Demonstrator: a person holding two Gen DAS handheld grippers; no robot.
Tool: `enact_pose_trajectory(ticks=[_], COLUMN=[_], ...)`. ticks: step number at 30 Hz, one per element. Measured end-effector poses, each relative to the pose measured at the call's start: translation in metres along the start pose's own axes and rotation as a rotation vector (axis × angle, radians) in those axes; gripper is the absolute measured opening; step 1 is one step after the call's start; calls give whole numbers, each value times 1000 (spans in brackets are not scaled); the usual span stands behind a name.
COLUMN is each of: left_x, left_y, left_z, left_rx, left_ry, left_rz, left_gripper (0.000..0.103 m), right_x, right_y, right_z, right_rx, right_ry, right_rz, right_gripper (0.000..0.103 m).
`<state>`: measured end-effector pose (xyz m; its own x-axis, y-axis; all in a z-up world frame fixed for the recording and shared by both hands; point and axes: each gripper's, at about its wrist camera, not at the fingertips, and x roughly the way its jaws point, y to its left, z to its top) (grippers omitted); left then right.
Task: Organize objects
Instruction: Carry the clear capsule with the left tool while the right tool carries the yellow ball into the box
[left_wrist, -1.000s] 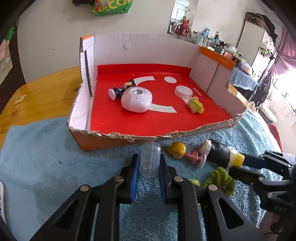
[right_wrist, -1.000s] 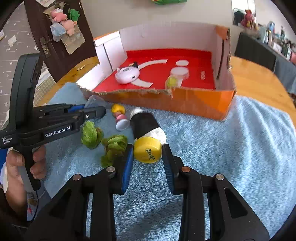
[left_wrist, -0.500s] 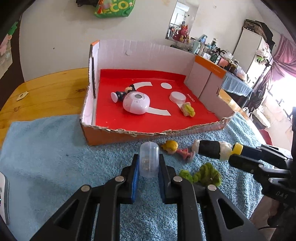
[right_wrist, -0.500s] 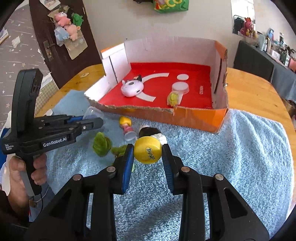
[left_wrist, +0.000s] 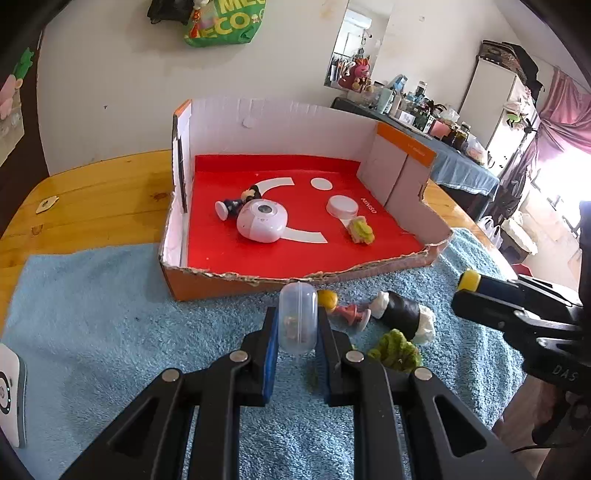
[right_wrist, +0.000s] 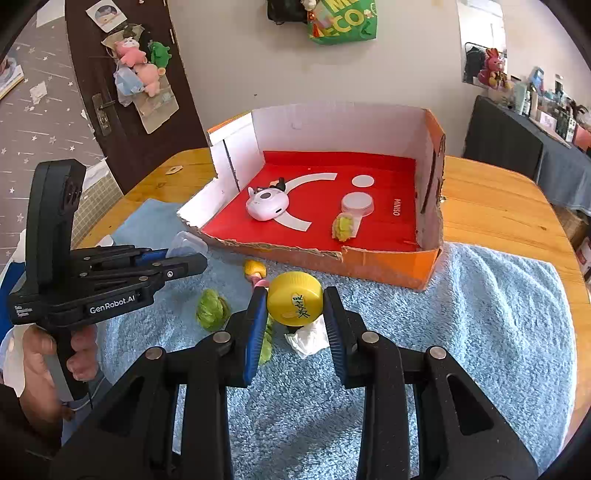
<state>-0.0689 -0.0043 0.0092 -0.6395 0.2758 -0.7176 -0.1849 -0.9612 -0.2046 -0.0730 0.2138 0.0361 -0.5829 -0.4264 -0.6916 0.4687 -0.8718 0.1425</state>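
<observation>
My left gripper (left_wrist: 297, 321) is shut on a clear plastic capsule (left_wrist: 297, 314), held above the blue towel (left_wrist: 110, 332) just before the box's torn front edge. My right gripper (right_wrist: 294, 299) is shut on a yellow bottle cap (right_wrist: 295, 304) with green writing, also off the towel. The open cardboard box (left_wrist: 236, 275) has a red floor. In it lie a pink round gadget (left_wrist: 261, 221), a small dark figurine (left_wrist: 236, 201), a white lid (left_wrist: 341, 206) and a yellow-green toy (left_wrist: 361, 230). On the towel lie a yellow-headed figurine (left_wrist: 340, 306), a black-and-white roll (left_wrist: 404, 314) and a green plush (left_wrist: 397, 349).
The towel covers a wooden table (right_wrist: 498, 206), with the box at its far edge. A white device (left_wrist: 11, 391) sits on the towel's left edge. A person's hand (right_wrist: 37, 369) grips the left tool's handle. A second green plush (right_wrist: 210, 308) lies left of the cap.
Both grippers have risen with what they hold. The yellow cap has come away from the black-and-white roll, which stays on the towel. The box looks farther off in both views.
</observation>
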Motion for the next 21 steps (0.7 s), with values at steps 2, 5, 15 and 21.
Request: enact_pose_trajectory(ticks=[2, 5, 15, 21], left_x=[-2, -5, -10, -7], left_y=[-1, -1, -5, -6], left_z=[2, 6, 23, 32], left_rx=[2, 2, 10, 12], left_ry=[-5, -16, -43, -43], left_rz=[0, -2, 6, 10], left_gripper=[19, 19, 19, 19], right_x=[1, 2, 1, 4], right_y=[1, 1, -2, -5], right_z=[1, 4, 17, 30], right_rx=[-2, -5, -11, -20], right_ry=[0, -2, -25, -34], right_rz=[4, 10, 20, 18], right_gripper=[29, 29, 29, 29])
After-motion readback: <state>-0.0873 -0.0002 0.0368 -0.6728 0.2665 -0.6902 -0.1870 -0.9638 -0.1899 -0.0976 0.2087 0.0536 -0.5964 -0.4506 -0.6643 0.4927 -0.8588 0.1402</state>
